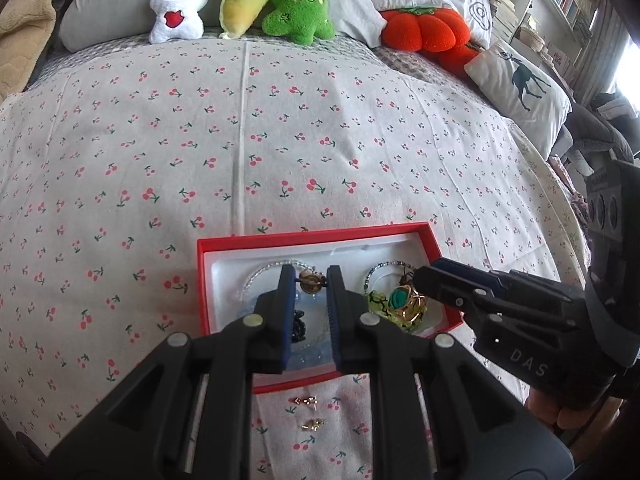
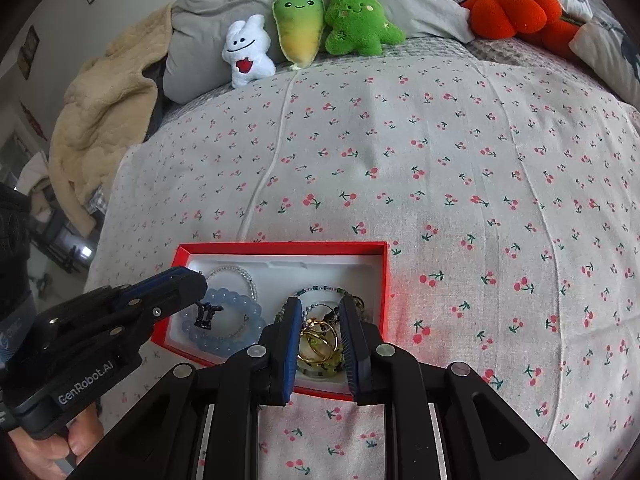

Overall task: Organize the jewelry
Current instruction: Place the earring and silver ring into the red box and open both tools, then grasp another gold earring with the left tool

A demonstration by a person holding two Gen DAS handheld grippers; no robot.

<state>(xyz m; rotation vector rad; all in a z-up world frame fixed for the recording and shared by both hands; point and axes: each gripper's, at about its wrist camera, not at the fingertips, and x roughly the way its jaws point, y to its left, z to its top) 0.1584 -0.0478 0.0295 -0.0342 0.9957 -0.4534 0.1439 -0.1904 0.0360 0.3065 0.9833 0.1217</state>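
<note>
Fingers of the left gripper, the left fingers (image 1: pixel 285 284), stand a narrow gap apart above the left half of a red box (image 1: pixel 320 236) on a cherry-print bedspread (image 1: pixel 280 140). A small gold piece (image 1: pixel 312 281) sits between their tips and looks pinched there. A dark charm (image 2: pixel 206 314) shows just under those tips in the right wrist view; whether it hangs from the grip or lies in the box cannot be told.

Close beside them, the right fingers (image 2: pixel 295 316) are also narrowly parted, poised over the box's right half. A tangle of gold rings (image 2: pixel 320 336) shows in the gap between them, but whether the pads press on any of it cannot be told.

Inside the white-lined box a pale blue bracelet (image 2: pixel 224 300) and a clear beaded bracelet (image 2: pixel 236 270) lie on the left, with a green stone piece (image 1: pixel 400 300) among the rings on the right.

Two loose gold earrings (image 1: pixel 306 401) lie on the bedspread just in front of the box's near wall, behind and below the left fingers.

The step in hand appears to be setting a small piece down in the box. The next move would call for lowering the left fingers into the left half and parting them clear of the bracelets, then drawing back for the earrings, which are small and flat on soft cloth and will need a precise pinch.
</note>
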